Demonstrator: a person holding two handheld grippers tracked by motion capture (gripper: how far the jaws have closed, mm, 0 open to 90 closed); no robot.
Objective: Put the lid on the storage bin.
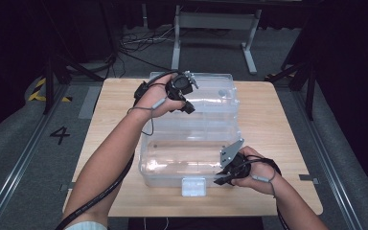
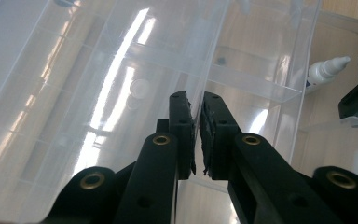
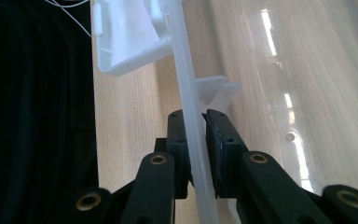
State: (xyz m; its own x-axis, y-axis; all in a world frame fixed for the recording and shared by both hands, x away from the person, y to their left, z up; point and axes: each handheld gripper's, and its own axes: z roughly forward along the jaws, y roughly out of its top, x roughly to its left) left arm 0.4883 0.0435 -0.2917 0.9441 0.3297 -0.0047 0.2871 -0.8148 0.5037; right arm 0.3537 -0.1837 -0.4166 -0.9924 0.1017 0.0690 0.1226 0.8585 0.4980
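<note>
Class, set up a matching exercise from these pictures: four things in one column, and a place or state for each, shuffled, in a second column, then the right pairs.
Things:
1. left gripper
2. right gripper
3. small white dropper bottle
4. white latch on the clear plastic box

Places or states:
A. lies inside the box, beside a wall
B. shut on the box's thin front rim
C. sits on the box's near wall, facing the person
D. shut on a thin clear wall at the box's far part

Pairs: 1-D, 2-B, 3-A, 4-C
</note>
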